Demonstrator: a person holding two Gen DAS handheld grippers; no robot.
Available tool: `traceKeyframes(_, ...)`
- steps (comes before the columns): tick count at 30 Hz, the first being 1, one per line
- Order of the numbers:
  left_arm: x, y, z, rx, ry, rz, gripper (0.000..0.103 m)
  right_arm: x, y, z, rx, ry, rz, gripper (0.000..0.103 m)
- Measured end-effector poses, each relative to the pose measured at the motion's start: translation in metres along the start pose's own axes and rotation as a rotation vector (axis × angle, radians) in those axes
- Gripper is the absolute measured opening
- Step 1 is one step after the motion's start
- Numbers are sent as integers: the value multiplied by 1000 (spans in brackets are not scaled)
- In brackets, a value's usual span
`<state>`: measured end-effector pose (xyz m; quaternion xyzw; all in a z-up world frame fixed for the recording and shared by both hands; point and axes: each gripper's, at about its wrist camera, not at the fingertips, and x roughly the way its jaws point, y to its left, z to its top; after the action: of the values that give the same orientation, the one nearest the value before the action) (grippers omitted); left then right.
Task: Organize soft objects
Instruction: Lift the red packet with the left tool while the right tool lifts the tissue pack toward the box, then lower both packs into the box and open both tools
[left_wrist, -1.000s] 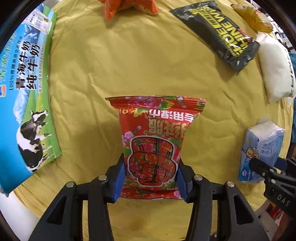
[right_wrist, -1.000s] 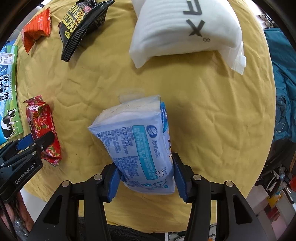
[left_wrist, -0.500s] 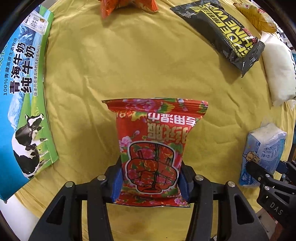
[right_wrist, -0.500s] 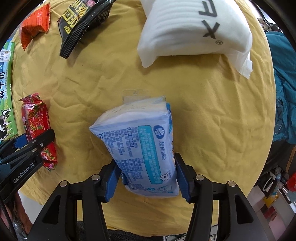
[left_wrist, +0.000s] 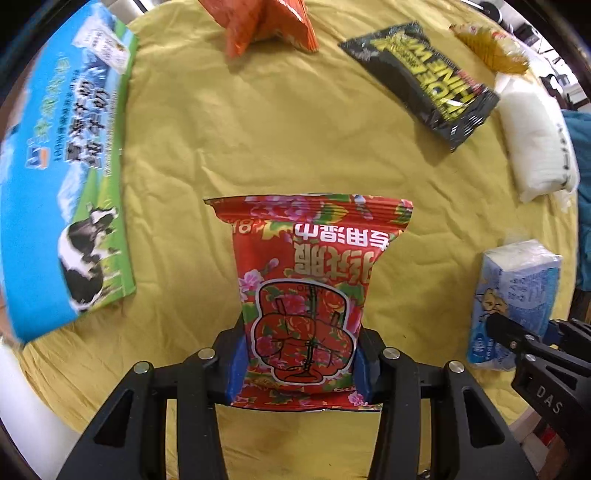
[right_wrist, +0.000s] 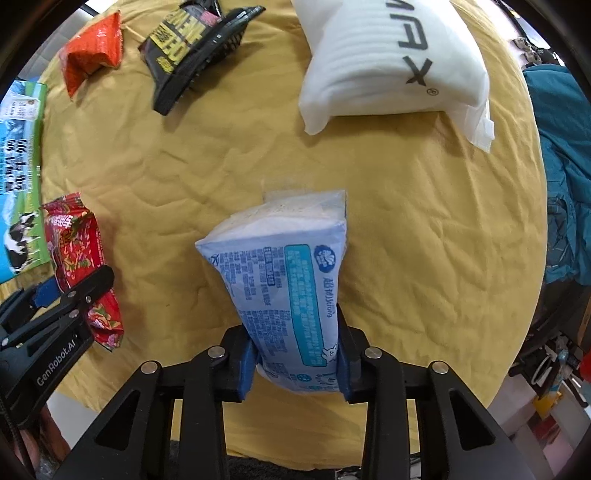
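Observation:
My left gripper (left_wrist: 300, 363) is shut on a red flowered wet-wipe pack (left_wrist: 306, 280) and holds it above the yellow cloth (left_wrist: 221, 155). The pack also shows at the left of the right wrist view (right_wrist: 75, 254). My right gripper (right_wrist: 295, 363) is shut on a light blue tissue pack (right_wrist: 284, 288), lifted off the cloth. That tissue pack shows at the right of the left wrist view (left_wrist: 513, 295), with the right gripper (left_wrist: 532, 343) around it.
On the cloth lie a blue-green milk carton box (left_wrist: 59, 177), an orange snack bag (left_wrist: 269, 22), a black-yellow snack bag (left_wrist: 424, 77), a yellow bag (left_wrist: 487, 48) and a white pillow-like pack (right_wrist: 391, 62). A teal cloth (right_wrist: 561, 177) hangs off the right edge.
Both grippers have lifted their packs higher and moved forward over the cloth. The far objects sit lower in both views.

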<state>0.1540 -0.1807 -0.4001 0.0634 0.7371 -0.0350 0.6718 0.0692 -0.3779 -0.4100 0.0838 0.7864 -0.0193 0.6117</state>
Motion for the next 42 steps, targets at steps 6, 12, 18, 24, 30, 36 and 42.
traceKeyframes(6, -35, 2, -18, -8, -68, -26, 43, -16, 9, -14, -27, -38, 32, 36)
traceKeyframes(12, -81, 19, -35, -36, -144, -74, 43, -49, 33, -27, -85, -91, 76, 36)
traceKeyframes(18, -136, 57, -46, -71, -219, -130, 43, -96, 74, -29, -147, -160, 137, 36)
traceKeyframes(24, -178, 116, -42, -88, -281, -168, 43, -163, 133, -19, -194, -223, 208, 36)
traceKeyframes(30, -194, 204, -26, -127, -298, -193, 43, -190, 221, 9, -214, -239, 265, 36)
traceKeyframes(36, -173, 283, 1, -168, -266, -186, 43, -180, 305, 46, -202, -222, 294, 36)
traceKeyframes(42, -135, 332, 35, -168, -203, -206, 43, -142, 375, 89, -192, -174, 277, 36)
